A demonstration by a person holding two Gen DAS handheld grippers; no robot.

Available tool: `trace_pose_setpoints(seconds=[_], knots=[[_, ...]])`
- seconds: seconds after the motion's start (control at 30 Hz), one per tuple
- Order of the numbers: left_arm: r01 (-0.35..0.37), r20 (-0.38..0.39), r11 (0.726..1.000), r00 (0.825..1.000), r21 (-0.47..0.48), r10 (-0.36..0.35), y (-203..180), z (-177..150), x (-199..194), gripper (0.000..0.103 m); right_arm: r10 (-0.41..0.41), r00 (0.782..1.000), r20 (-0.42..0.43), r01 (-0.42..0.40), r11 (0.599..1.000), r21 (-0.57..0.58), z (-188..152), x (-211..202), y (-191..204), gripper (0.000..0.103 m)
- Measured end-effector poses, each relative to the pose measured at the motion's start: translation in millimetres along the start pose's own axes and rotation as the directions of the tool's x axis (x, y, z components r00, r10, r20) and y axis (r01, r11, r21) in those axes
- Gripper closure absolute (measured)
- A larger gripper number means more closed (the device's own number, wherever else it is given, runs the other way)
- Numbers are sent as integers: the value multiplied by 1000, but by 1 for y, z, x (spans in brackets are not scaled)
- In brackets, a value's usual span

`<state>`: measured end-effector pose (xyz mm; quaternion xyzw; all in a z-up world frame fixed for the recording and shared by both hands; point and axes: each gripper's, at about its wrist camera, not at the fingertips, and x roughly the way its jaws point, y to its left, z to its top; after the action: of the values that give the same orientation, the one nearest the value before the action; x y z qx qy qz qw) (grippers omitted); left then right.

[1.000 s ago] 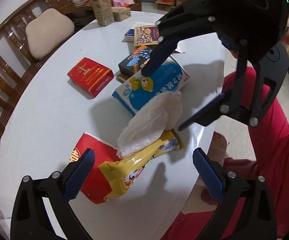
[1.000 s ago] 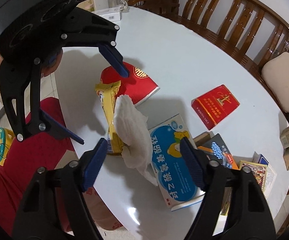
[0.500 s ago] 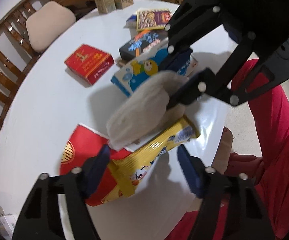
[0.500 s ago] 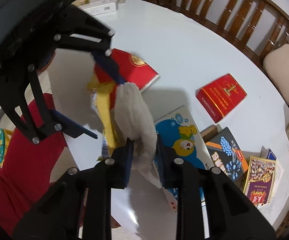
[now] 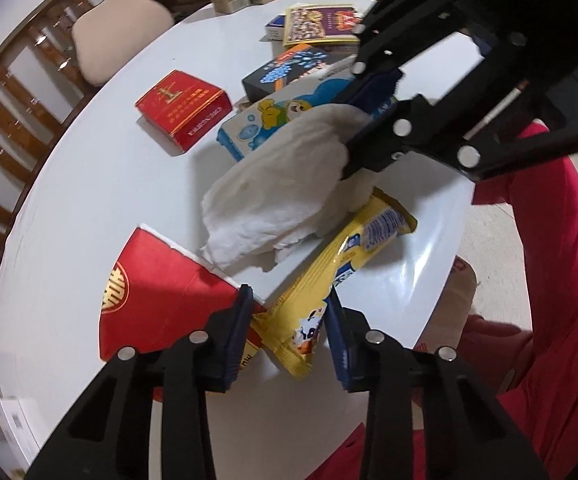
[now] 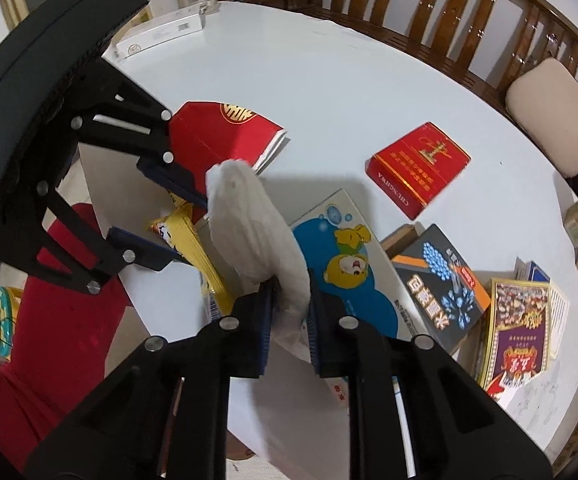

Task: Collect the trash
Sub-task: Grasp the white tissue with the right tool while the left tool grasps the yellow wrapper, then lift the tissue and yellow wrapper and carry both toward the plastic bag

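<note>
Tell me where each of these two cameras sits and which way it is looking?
Left wrist view: sits on the left gripper, looking steeply down at the yellow wrapper between its closing jaws; a red sleeve shows.
Right wrist view: sits on the right gripper, looking down at the white tissue it pinches; red clothing shows.
Shared: tissue, wrapper, white table, red carton, and each view shows the other gripper.

The right gripper (image 6: 289, 312) pinches a crumpled white tissue (image 6: 257, 236) — the blue cartoon box (image 6: 349, 268) lies just beside it.
</note>
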<state>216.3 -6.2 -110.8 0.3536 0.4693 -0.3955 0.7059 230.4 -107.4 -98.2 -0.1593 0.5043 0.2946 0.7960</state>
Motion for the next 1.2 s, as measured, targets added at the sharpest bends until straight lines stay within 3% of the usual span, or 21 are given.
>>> trace_pose_setpoints(seconds=[0.33,0.63,0.73,0.97,1.2], knots=[[-55,-40,991,998,-121,51,-21,-1,-4,81,-14,1000,21,12,998,68,-6,-13,-9,91],[-10,-92,962,996,-274,-16,-26,-1,-2,87,-74,995,61,66,990,121,-18,-39,-19,91],[2,-100,940,994,-342,-39,-19,0,-2,88,-99,993,72,88,986,144,-20,-46,-21,91],[20,-69,900,996,-436,-56,-1,-4,-13,88,-133,987,89,117,979,166,-25,-60,-26,91],[3,6,889,1000,-459,-1,10,0,-43,88,-161,981,110,139,974,181,-30,-74,-25,91]])
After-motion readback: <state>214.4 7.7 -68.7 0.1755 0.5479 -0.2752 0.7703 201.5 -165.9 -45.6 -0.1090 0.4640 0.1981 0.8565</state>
